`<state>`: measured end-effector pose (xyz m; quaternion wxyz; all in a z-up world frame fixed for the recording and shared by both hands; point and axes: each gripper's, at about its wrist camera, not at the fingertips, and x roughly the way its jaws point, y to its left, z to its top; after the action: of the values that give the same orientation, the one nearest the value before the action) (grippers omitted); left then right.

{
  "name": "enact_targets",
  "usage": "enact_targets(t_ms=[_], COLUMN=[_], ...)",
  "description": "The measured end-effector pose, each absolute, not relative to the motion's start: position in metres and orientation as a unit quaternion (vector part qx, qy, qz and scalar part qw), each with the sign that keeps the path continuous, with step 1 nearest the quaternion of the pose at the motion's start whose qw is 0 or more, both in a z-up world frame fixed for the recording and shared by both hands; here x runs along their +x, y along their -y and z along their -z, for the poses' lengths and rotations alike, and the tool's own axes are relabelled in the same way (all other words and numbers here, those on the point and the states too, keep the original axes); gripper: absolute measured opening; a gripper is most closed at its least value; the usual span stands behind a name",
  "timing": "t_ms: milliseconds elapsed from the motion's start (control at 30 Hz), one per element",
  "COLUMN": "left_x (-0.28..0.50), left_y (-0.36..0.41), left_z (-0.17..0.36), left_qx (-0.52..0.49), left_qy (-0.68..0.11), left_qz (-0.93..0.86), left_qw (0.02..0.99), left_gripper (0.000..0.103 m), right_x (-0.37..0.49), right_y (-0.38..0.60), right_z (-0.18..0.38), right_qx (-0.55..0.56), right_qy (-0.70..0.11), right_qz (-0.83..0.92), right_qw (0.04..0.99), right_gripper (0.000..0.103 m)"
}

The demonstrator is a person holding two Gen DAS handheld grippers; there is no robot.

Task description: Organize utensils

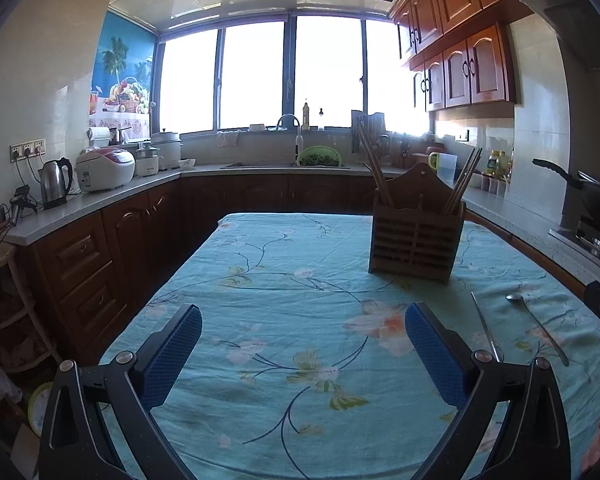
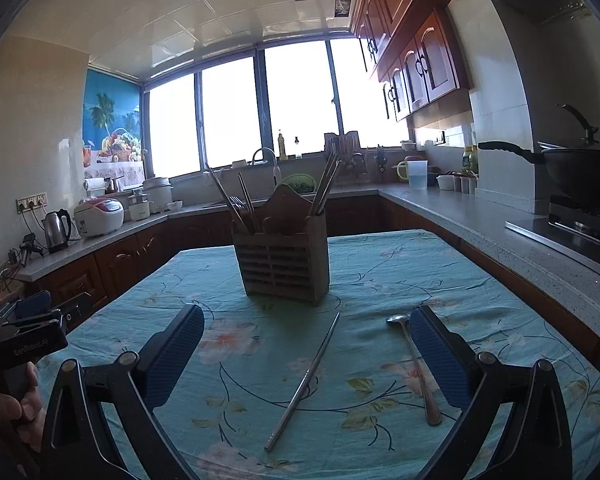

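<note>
The wooden utensil holder (image 2: 283, 256) stood upright on the table's floral cloth (image 2: 260, 364), toward the far edge and about midway between the left and right edges in the right wrist view. Its left compartment held several chopsticks and a fork (image 2: 236, 202) whose tines showed only in that view — the left wrist view gave just a few sticks (image 1: 374, 168) leaning there. A second bunch of chopsticks (image 2: 327, 186) leaned out of the right compartment; I could not count them exactly.

Two loose utensils lay on the cloth, nearer than the holder: one metal chopstick (image 2: 303, 382) lying diagonally, and one metal spoon (image 2: 414, 368) to its right, bowl toward the holder. The right wrist view showed both whole, apart from each other; the left wrist view caught them only near the table's right edge, the chopstick (image 1: 486, 326) partly hidden behind a finger.

The right gripper (image 2: 306, 356) had its jaws spread wide with nothing clamped — the chopstick lay on the cloth between the fingers, and the spoon's handle passed beside the right pad (image 2: 436, 360). The left gripper (image 1: 303, 354) was likewise spread wide over bare cloth near the left edge, holding nothing. Only the right wrist view showed the hand (image 2: 16, 408) gripping the left tool.
</note>
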<state>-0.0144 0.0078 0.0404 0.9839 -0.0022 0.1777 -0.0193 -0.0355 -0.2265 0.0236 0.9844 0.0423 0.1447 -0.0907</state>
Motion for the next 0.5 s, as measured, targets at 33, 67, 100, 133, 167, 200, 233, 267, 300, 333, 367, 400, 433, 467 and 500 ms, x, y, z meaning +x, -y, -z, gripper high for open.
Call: enact_targets(t_ms=[33, 67, 100, 133, 167, 200, 233, 267, 300, 333, 367, 400, 433, 467, 500], left_x=[-0.011, -0.013, -0.015, -0.014, -0.018, -0.014, -0.014, -0.017, -0.017, -0.018, -0.021, -0.02, -0.021, -0.021, -0.021], left_y=[-0.005, -0.005, -0.005, -0.006, -0.006, -0.005, -0.004, -0.003, -0.004, -0.004, -0.004, -0.005, -0.005, -0.006, -0.006], left_z=[-0.04, -0.039, -0.038, -0.039, -0.038, -0.038, -0.037, -0.036, -0.034, -0.034, -0.034, -0.031, -0.03, -0.029, -0.028], left_qx=[0.0, 0.0, -0.001, -0.001, 0.0, 0.004, 0.008, 0.01, 0.012, 0.013, 0.014, 0.015, 0.016, 0.017, 0.018], left_qy=[-0.179, -0.18, -0.181, -0.181, -0.18, -0.181, -0.183, -0.183, -0.182, -0.182, -0.18, -0.178, -0.181, -0.183, -0.184], left_qz=[0.017, 0.017, 0.017, 0.018, 0.019, 0.02, 0.02, 0.019, 0.019, 0.02, 0.019, 0.017, 0.016, 0.018, 0.017], left_qw=[0.984, 0.983, 0.983, 0.983, 0.984, 0.983, 0.983, 0.983, 0.983, 0.983, 0.983, 0.984, 0.983, 0.983, 0.983], left_gripper=[0.102, 0.102, 0.102, 0.102, 0.102, 0.102, 0.102, 0.102, 0.102, 0.102, 0.102, 0.102, 0.102, 0.102, 0.102], right_x=[-0.038, -0.041, -0.043, -0.046, -0.048, -0.05, -0.052, -0.053, -0.055, -0.057, -0.06, -0.061, -0.062, -0.062, -0.065], right_y=[0.226, 0.226, 0.226, 0.227, 0.227, 0.227, 0.228, 0.229, 0.23, 0.231, 0.232, 0.233, 0.234, 0.236, 0.236], right_z=[-0.022, -0.022, -0.02, -0.019, -0.018, -0.016, -0.014, -0.012, -0.011, -0.01, -0.009, -0.008, -0.008, -0.009, -0.009], right_qx=[0.039, 0.037, 0.036, 0.037, 0.037, 0.036, 0.035, 0.035, 0.035, 0.035, 0.035, 0.037, 0.039, 0.041, 0.041], right_qy=[-0.143, -0.143, -0.142, -0.14, -0.139, -0.141, -0.144, -0.145, -0.145, -0.145, -0.144, -0.144, -0.145, -0.145, -0.141], right_qz=[0.093, 0.095, 0.097, 0.098, 0.098, 0.1, 0.103, 0.105, 0.107, 0.11, 0.112, 0.114, 0.115, 0.117, 0.118], right_qw=[0.985, 0.985, 0.984, 0.985, 0.985, 0.984, 0.984, 0.983, 0.983, 0.983, 0.983, 0.982, 0.982, 0.982, 0.982], right_gripper=[0.103, 0.103, 0.103, 0.103, 0.103, 0.103, 0.103, 0.103, 0.103, 0.103, 0.103, 0.103, 0.103, 0.103, 0.103])
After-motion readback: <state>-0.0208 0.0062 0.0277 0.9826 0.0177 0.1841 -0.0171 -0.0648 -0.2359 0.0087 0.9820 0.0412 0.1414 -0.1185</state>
